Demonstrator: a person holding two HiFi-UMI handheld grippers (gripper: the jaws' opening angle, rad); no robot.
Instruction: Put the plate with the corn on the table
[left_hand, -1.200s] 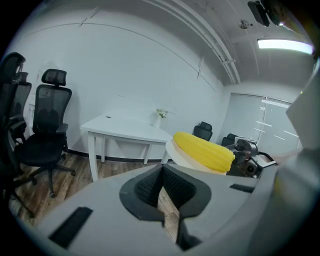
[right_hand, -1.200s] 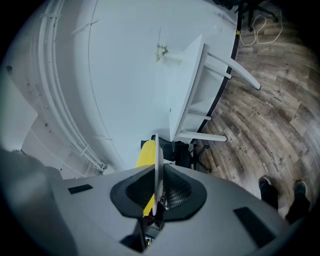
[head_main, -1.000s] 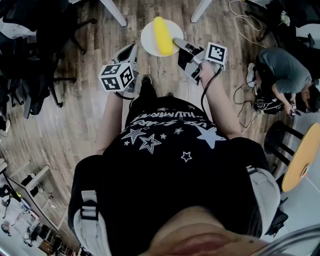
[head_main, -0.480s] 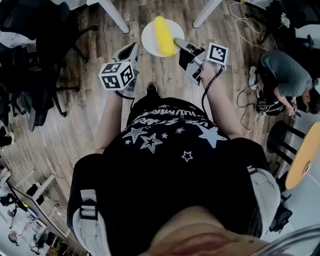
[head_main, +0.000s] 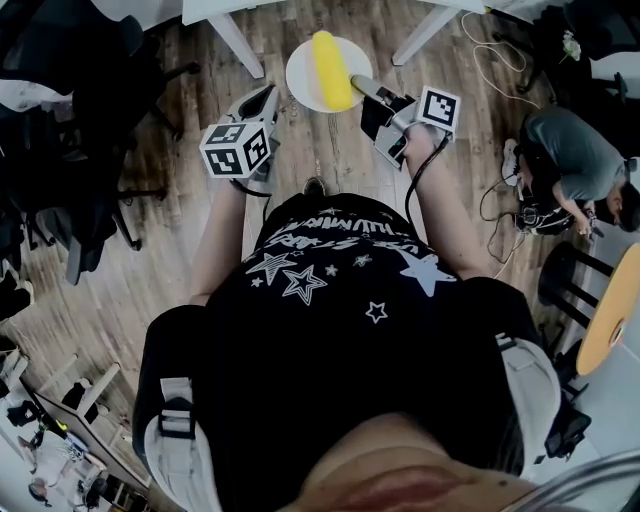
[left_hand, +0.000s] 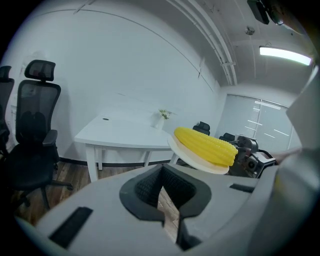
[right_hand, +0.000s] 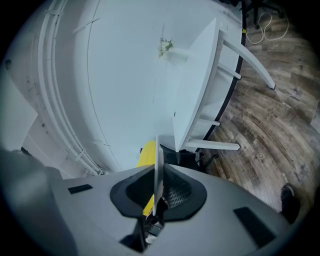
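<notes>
Over the last second the white table's (head_main: 218, 10) slanted legs and the edge of its top have slid further into the head view, and the round white plate (head_main: 305, 80) with the yellow cob of corn (head_main: 332, 70) has crept up toward them, so you have been walking it to the table. That reads as the carry stage: the plate still hangs over the brown wood-plank floor (head_main: 330, 150), short of the tabletop, and setting it down is yet to come. Your right gripper (head_main: 357, 84) has not changed its hold; its jaws pinch the plate's near rim, which the right gripper view shows edge-on between the pads with the corn behind it. Your left gripper (head_main: 266, 97) hangs just beside the plate without touching it, jaws drawn together at the tips on nothing. The cob lies loose and lengthwise on the plate, so I would judge it could roll if the plate tips. In the left gripper view the tabletop looks bare apart from something small at its far side, too small to name. Black office chairs (head_main: 60, 130) stand at your left, cables (head_main: 490, 40) lie on the floor at right, and a person (head_main: 570, 150) crouches there, well apart from your path.
</notes>
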